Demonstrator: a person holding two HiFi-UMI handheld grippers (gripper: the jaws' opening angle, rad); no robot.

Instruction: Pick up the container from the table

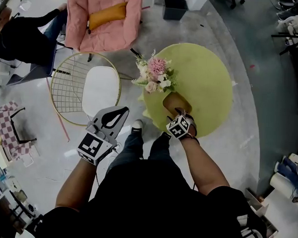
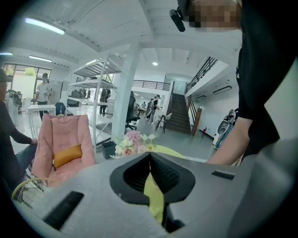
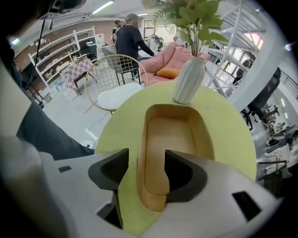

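Note:
A tan oval container (image 1: 175, 103) lies on the round yellow-green table (image 1: 209, 84), just in front of a white vase of pink flowers (image 1: 155, 75). My right gripper (image 1: 181, 116) points steeply down over the container's near end. In the right gripper view the container (image 3: 170, 135) has its left wall between the jaws of my right gripper (image 3: 146, 154). One jaw is outside over the table (image 3: 233, 135), the other inside the container. Neither pad touches the wall, so the gripper is open. My left gripper (image 1: 124, 110) hangs over the floor left of the table, shut and holding nothing (image 2: 150, 155).
A gold wire chair with a white cushion (image 1: 86, 87) stands left of the table. A pink padded chair (image 1: 103, 19) is behind it. A person in dark clothes (image 1: 20, 36) sits at the far left. The vase (image 3: 188, 83) stands close behind the container.

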